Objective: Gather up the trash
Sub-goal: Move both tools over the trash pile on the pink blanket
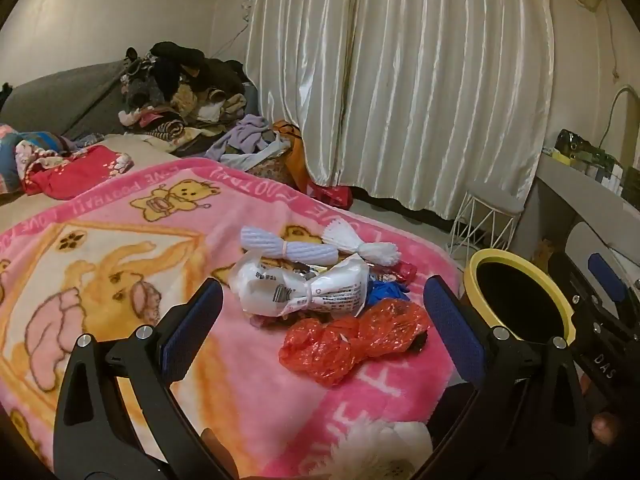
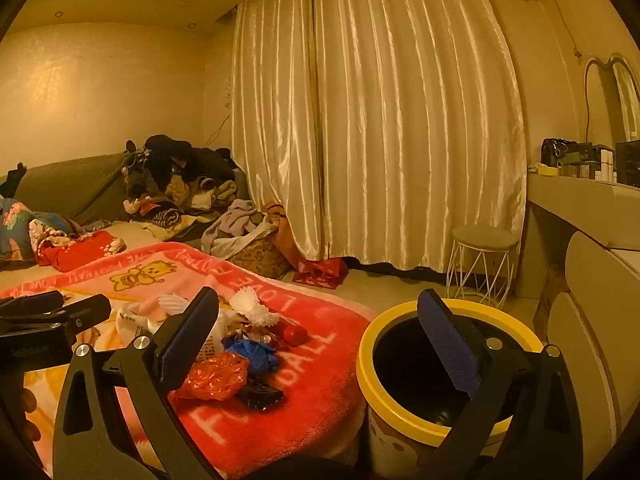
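A heap of trash lies on the pink blanket [image 1: 120, 264]: a crumpled red plastic bag [image 1: 352, 340], a tied white printed bag [image 1: 304, 290], white foam nets [image 1: 288, 246], a blue wad [image 1: 386, 292]. My left gripper [image 1: 320, 320] is open and empty, its jaws standing either side of the heap just short of it. A yellow-rimmed bin [image 2: 404, 404] stands beside the bed. My right gripper [image 2: 320, 348] is open and empty, one finger over the bin's mouth. The red bag [image 2: 218, 376] and blue wad [image 2: 256, 354] show there too.
A pile of clothes [image 1: 184, 92] sits at the bed's far end. Cream curtains [image 1: 400, 80] hang behind. A white wire stool [image 2: 482, 272] and a white dresser [image 2: 592, 208] with bottles stand right of the bin. A white fluffy item [image 1: 384, 452] lies at the near edge.
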{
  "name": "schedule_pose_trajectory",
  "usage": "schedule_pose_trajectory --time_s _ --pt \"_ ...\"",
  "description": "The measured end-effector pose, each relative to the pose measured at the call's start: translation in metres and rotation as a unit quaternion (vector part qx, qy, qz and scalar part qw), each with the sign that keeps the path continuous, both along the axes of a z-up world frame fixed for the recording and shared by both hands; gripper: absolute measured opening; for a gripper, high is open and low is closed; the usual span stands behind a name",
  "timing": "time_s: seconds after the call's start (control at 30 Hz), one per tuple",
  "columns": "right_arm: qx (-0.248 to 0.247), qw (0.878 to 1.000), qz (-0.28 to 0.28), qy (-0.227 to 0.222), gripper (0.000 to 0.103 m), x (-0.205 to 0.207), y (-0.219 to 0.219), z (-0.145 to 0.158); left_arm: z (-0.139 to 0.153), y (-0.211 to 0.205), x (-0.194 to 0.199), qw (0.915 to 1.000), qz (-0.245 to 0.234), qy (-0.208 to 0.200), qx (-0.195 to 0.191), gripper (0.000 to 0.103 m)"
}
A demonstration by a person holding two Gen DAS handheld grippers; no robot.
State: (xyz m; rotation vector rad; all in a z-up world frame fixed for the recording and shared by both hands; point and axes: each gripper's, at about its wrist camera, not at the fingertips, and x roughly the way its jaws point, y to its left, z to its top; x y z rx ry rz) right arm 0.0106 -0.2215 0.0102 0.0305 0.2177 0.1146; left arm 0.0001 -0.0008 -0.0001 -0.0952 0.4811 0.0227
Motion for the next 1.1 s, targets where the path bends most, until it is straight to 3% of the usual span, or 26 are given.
schedule_pose_trajectory --time_s 1.1 --pt "-0.003 1.000 -0.002 -0.013 0.097 0.003 -0.011 0.019 0.015 -0.009 -0.007 0.9998 -0.008 -0.015 -0.010 0.093"
